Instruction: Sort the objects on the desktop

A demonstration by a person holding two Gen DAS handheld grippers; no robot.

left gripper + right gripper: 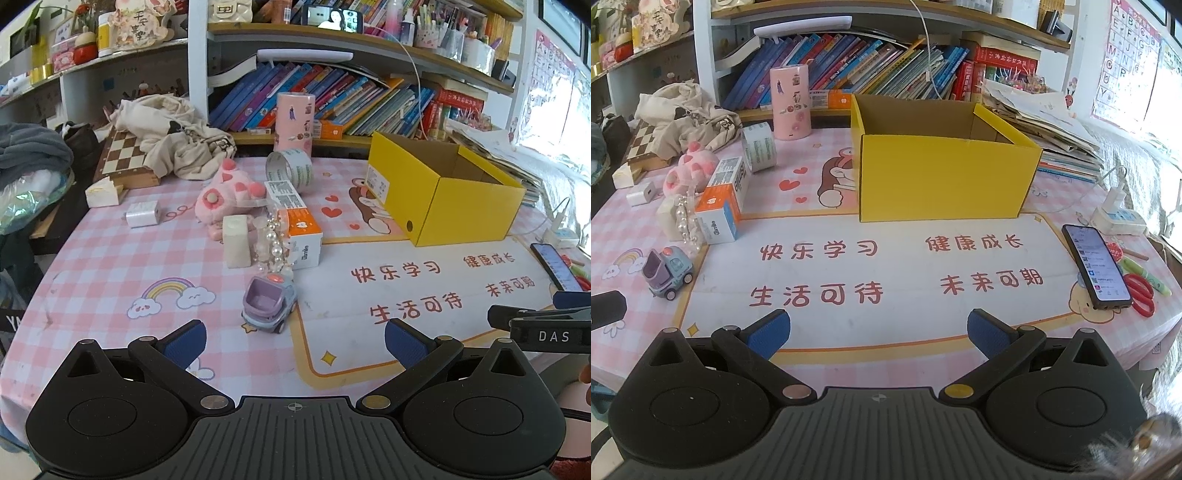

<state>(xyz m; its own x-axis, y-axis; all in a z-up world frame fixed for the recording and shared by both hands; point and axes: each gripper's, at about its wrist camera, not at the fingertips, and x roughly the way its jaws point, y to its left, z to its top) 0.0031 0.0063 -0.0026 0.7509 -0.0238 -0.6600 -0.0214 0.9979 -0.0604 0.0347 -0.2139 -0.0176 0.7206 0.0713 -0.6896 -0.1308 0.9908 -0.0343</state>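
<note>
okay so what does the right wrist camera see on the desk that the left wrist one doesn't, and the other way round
Only the right wrist view shows the red scissors beside the phone, and the alphabet poster clearly.

Only the left wrist view shows the grey bundled fabric at the desk's far left edge and a small screen on the top shelf.

Both show the yellow box, toy truck, tape roll, pink cylinder, orange-and-white carton, with each gripper open and empty.

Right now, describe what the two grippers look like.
The left gripper and the right gripper match: black ribbed body, two round black housings with triangular cut-outs, black link arms with silver and brass-coloured pins, and blue textured pads. Seen from the left camera, the right one carries white letters DAS.
</note>
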